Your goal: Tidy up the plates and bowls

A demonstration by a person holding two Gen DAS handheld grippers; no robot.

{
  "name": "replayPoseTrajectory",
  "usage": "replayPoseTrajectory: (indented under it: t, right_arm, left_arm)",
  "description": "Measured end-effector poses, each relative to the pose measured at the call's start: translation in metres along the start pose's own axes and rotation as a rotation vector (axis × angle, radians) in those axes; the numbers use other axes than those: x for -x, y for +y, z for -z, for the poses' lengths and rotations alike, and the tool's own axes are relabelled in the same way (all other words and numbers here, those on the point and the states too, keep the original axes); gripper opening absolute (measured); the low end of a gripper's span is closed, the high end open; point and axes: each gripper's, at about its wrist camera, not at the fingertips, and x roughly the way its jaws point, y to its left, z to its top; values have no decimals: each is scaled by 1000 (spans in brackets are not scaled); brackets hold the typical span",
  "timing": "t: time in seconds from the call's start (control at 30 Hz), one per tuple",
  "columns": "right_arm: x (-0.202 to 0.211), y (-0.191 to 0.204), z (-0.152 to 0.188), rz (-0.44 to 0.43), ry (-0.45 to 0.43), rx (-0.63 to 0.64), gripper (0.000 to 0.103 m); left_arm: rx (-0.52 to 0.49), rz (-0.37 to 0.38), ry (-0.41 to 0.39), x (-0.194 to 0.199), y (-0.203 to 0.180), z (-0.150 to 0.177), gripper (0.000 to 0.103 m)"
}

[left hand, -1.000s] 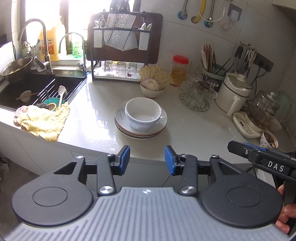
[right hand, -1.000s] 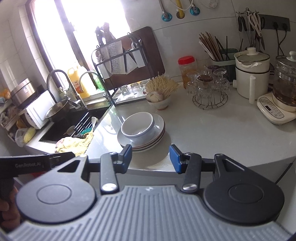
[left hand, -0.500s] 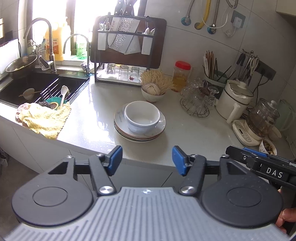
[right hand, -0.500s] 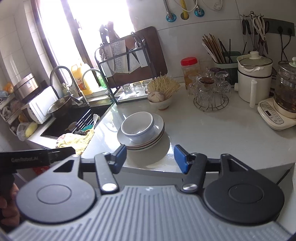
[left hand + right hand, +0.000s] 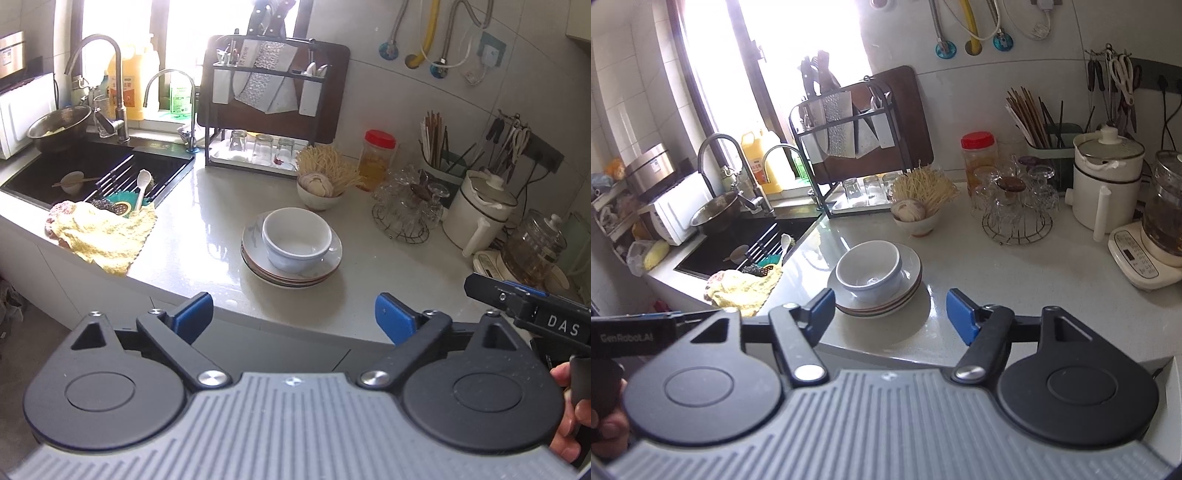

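Observation:
A white bowl (image 5: 297, 238) (image 5: 868, 271) sits on a stack of plates (image 5: 319, 275) (image 5: 910, 286) in the middle of the grey counter. My left gripper (image 5: 293, 317) hangs in front of the counter's near edge, short of the stack, its jaws opening wide with nothing between them. My right gripper (image 5: 890, 314) hovers just before the stack at the same edge, its jaws also opening and empty. The right gripper's body (image 5: 532, 314) shows at the right of the left wrist view, the left one's (image 5: 631, 334) at the left of the right wrist view.
A dark sink (image 5: 92, 173) with a faucet, a steel bowl and a yellow cloth (image 5: 107, 236) lies left. A dish rack (image 5: 273, 110) with glasses, a small bowl of noodles (image 5: 321, 188), a red-lidded jar (image 5: 378, 158), a glass stand (image 5: 408, 206), a white pot (image 5: 480, 210) and a kettle stand behind and right.
Both grippers' jaws have spread apart, the left much wider. The bowl and plates have not moved.

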Motion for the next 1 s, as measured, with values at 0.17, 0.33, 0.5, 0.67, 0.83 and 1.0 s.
replayPoseTrajectory:
  t: [0.17,0.33,0.5,0.67,0.83,1.0]
  right_arm:
    - [-6,6,3,16,4,-16,69]
    - [-7,15,6,38,-15,-10,69]
    - [-9,23,8,41,-18,-31,81]
    - [-7,27,9,62,-45,-19,87]
    - [-6,29,12,81,-41,-13,88]
    - [-7,34,21,92,-46,-34,89]
  left_arm:
    - [-13,-14,6,-6,7,-1,99]
    - [-26,-10,29,-13,21,-2,100]
    - [-77,-5,45,-14,26,-5,100]
    - [-84,1,31,-13,29,-8,100]
    - [-86,10,27,-12,30,-7,100]
    - [-121,33,36,-12,32,-5,100]
